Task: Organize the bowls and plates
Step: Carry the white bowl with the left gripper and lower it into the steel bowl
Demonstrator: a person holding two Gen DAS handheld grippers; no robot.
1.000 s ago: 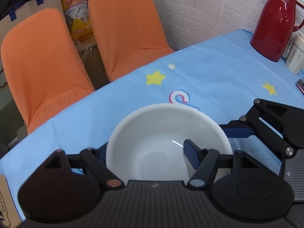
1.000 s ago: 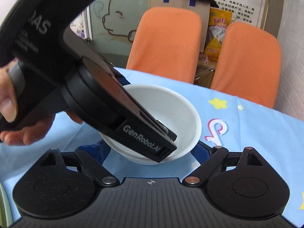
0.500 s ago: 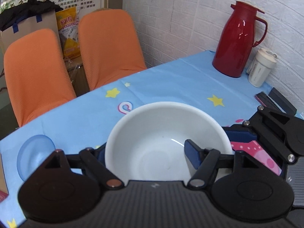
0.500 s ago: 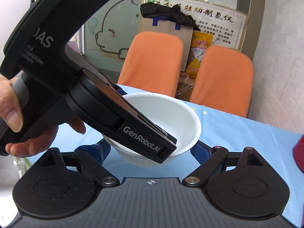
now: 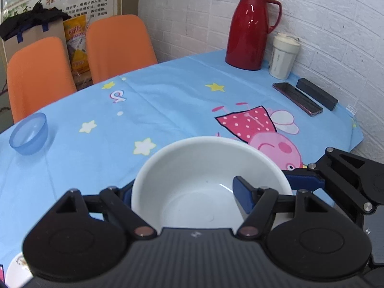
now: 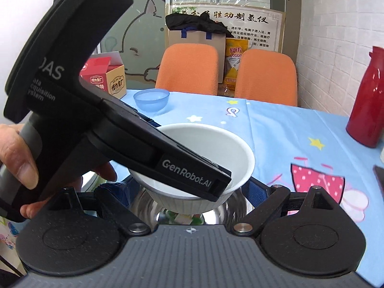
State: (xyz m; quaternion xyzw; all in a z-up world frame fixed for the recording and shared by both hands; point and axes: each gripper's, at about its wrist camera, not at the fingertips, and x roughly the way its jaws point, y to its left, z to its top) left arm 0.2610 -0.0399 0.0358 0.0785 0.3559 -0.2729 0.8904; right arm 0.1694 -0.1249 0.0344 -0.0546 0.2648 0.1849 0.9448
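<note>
Left gripper [image 5: 182,192] pinches the white bowl [image 5: 206,180] by its near rim, one pad inside, one outside. The right gripper [image 6: 189,189], whose jaws have just been opening, straddles that bowl loosely above a steel bowl [image 6: 216,212]. I'd lower it level, nesting it squarely. The white bowl looks plain, deep, empty; the blue bowl [image 5: 28,133] sits well away.

Red thermos [image 5: 250,27] beside a white cup [image 5: 284,56]; phone [image 5: 297,99] nearby.
</note>
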